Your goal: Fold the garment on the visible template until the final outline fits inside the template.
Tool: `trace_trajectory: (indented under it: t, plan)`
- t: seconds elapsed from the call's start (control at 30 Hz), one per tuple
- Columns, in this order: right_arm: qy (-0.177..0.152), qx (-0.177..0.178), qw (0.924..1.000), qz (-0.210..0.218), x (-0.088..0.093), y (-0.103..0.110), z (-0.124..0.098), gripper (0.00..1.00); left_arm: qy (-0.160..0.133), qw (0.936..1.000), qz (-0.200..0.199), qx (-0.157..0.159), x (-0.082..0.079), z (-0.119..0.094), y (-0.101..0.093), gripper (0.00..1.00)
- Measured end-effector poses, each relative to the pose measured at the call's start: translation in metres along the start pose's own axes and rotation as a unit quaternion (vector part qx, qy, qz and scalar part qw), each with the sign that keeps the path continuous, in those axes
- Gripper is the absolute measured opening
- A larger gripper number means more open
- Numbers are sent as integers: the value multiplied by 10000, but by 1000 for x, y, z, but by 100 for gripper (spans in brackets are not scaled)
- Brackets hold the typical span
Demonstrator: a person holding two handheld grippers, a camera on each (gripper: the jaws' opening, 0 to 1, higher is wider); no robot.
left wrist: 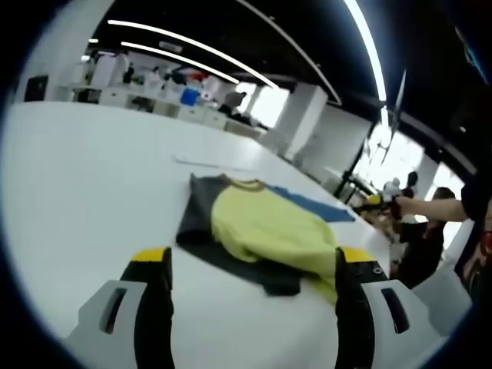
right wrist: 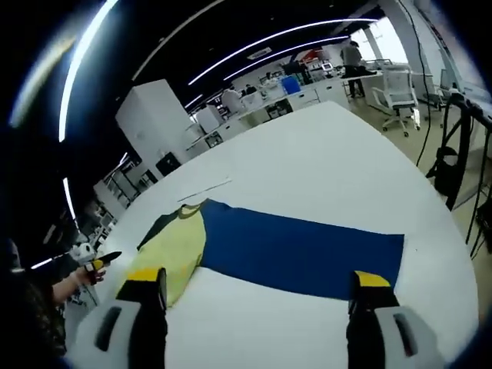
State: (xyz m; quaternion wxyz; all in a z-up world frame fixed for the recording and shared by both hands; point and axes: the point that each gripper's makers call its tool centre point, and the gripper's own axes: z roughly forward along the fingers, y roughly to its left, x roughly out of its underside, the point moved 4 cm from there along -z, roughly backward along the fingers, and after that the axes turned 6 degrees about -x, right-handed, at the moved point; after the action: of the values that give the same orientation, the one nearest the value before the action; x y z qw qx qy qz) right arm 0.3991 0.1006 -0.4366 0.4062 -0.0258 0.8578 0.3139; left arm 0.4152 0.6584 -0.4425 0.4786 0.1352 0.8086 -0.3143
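While both tools hang above the white table [left wrist: 92, 184], the left gripper [left wrist: 254, 265] and right gripper [right wrist: 261, 288] have their jaws spread wide, holding nothing. Mid-table, the yellow and dark garment [left wrist: 254, 231] lies partly folded over one end of the blue template [right wrist: 300, 250]. A person's hand [right wrist: 84, 273] holding another tool shows near the table edge.

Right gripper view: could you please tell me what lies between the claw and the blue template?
In the right gripper view, just bare white table lies between the open right claw and the blue template; the yellow shirt sits leftward.
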Motion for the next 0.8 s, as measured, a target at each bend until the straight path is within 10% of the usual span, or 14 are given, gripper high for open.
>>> trace_trajectory:
  t: [0.8]
  plan:
    - [106,-1045,9938,-367,45,133,20,100,478,9988,43,122,46,-2,-14,62]
